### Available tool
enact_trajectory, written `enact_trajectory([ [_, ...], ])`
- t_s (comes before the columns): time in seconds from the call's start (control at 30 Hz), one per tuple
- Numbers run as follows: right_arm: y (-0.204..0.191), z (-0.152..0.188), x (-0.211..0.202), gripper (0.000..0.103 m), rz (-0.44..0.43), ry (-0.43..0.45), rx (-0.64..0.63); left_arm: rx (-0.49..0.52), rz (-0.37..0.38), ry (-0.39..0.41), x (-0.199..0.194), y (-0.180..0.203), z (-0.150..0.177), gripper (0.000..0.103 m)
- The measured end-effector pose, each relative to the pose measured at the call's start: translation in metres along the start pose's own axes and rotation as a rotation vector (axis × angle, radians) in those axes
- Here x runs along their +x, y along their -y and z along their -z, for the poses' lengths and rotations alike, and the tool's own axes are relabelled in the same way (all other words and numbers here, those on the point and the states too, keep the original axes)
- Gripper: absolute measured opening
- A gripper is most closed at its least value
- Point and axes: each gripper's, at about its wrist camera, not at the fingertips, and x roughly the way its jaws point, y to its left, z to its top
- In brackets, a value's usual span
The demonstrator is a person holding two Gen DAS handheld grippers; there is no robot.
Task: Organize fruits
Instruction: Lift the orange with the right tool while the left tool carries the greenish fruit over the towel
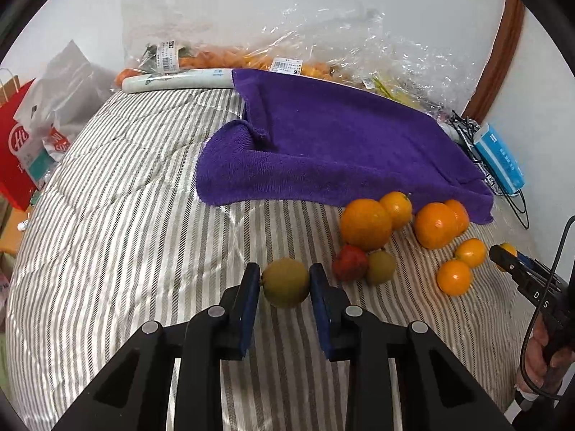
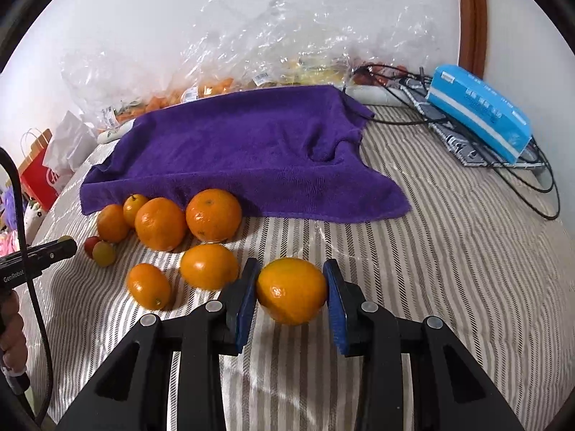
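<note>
My left gripper (image 1: 285, 282) is shut on a small yellow-green fruit (image 1: 285, 283) above the striped bedcover (image 1: 125, 215). My right gripper (image 2: 291, 291) is shut on an orange (image 2: 291, 290); it also shows at the right edge of the left wrist view (image 1: 510, 255). Loose oranges lie in a cluster by the purple towel (image 1: 341, 143): two big ones (image 1: 366, 224) (image 1: 435, 225) and smaller ones (image 1: 454, 276). A red fruit (image 1: 349, 263) and a green-yellow one (image 1: 381, 267) lie beside them. The cluster also shows in the right wrist view (image 2: 214, 215).
Clear plastic bags of produce (image 1: 251, 54) line the wall. A blue tissue pack (image 2: 478, 107) and black cables (image 2: 521, 172) lie at the right. A red paper bag (image 1: 14, 143) stands off the bed's left side.
</note>
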Motion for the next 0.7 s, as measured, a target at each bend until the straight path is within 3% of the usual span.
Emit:
enact_trajectory([
  [0.7,-0.041,-0.024,-0.074,0.036,-0.037,0.116,-0.038,0.007,0.017,0.101,-0.073,0.025,-0.009,0.027],
])
